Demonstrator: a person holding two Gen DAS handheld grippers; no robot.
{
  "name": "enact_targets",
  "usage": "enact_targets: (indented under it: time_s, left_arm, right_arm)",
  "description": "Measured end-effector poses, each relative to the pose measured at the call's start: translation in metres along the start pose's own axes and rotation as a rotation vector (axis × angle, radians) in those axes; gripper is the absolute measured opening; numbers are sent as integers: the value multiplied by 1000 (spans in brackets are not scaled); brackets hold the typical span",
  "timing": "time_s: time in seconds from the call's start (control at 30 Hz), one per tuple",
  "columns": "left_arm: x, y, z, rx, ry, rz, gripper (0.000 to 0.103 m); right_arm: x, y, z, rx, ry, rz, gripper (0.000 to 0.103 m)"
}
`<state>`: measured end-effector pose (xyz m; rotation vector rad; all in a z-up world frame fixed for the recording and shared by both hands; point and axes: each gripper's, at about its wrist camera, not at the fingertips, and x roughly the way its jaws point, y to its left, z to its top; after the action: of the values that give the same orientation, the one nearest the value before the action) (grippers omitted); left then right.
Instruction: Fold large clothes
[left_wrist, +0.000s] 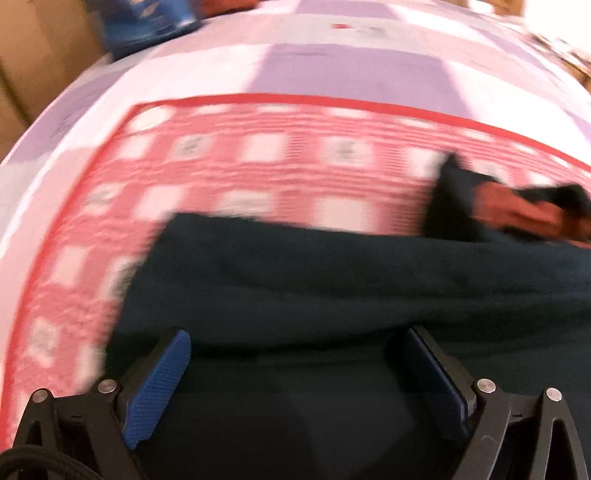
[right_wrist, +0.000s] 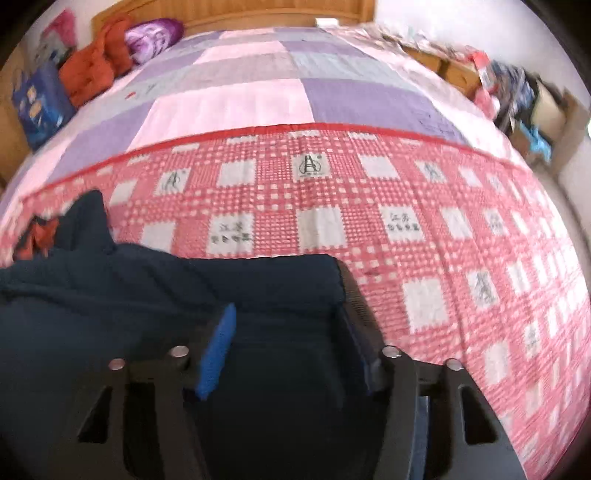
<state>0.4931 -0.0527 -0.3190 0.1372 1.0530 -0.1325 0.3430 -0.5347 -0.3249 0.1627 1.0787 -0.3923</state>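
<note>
- Lying across the near edge of the red-and-white checked blanket (right_wrist: 369, 206), the dark navy garment (left_wrist: 332, 288) fills the lower part of both wrist views, bunched into soft folds.
- The left gripper (left_wrist: 299, 384) points down over the garment, jaws wide apart, blue pads (left_wrist: 159, 387) clear of the cloth on either side; nothing is pinched between them.
- The right gripper (right_wrist: 291, 354) is over the garment's right end, near its ribbed hem; its jaws stand partly apart, with cloth below and between them, but no pinch shows.
- In the left wrist view a hand (left_wrist: 517, 214) shows at the garment's far right, blurred.
- Beyond the blanket lies a purple-and-pink patchwork bedspread (right_wrist: 240, 103), with orange cushions (right_wrist: 92, 70) at its far left corner.
</note>
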Motion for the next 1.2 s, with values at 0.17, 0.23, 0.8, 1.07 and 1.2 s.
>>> enact_targets:
  time_s: [0.17,0.23,0.8,1.07,1.2]
  left_arm:
    - [1,22,-10,32,-7,-24,95]
    - [5,20,-16,64,-40,-45,95]
    - [-43,92,-55,-122,-95,-168,89]
    - [-102,10,-110,73,-140,-269,89]
    - [-93,-15,-133,163,-116,-225,90]
  right_arm:
    - [1,-3,-13,-2,-62,0,58]
    - [2,-7,-18,7,-73,14,58]
    - [-32,19,-21,-45,-109,-101,58]
    - [-122,162,-114,-333,-226,143,58]
    - [-119,185,-140,-407,-241,120,58]
